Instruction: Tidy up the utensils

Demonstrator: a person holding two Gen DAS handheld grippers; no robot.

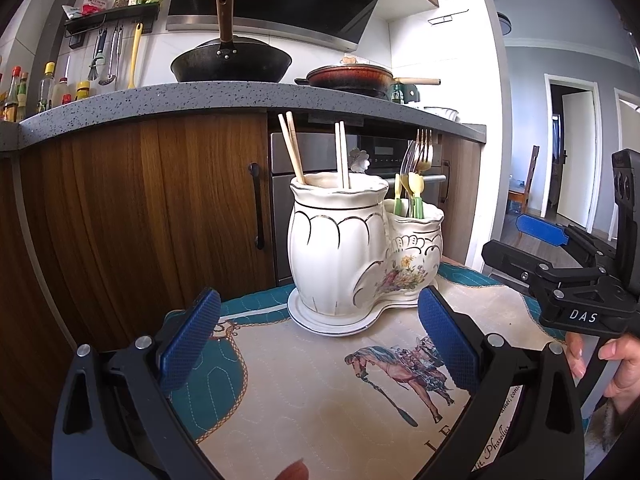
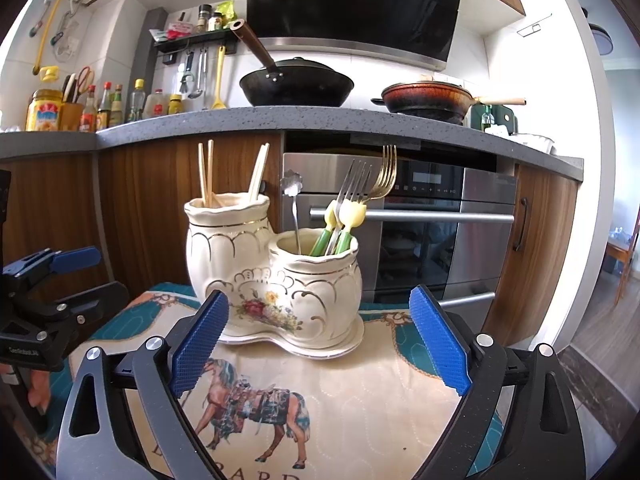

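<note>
A cream ceramic double holder [image 1: 340,248] [image 2: 276,280] stands on a saucer at the far end of a horse-print cloth [image 1: 320,380] [image 2: 360,392]. Its taller pot holds chopsticks [image 1: 294,152] [image 2: 206,172]. Its shorter pot holds green-handled forks [image 1: 418,168] [image 2: 348,208], a gold fork [image 2: 386,178] and a flower-ended spoon [image 2: 291,190]. My left gripper [image 1: 320,340] is open and empty, just short of the holder. My right gripper [image 2: 320,340] is open and empty, also just short of it. The right gripper also shows at the right of the left wrist view [image 1: 532,244].
Behind the table are wooden cabinets [image 1: 140,208] and an oven [image 2: 440,232] under a grey counter [image 1: 200,100]. A black wok [image 1: 231,65] and a red pan [image 2: 426,98] sit on the counter, with bottles [image 2: 100,108] at the left.
</note>
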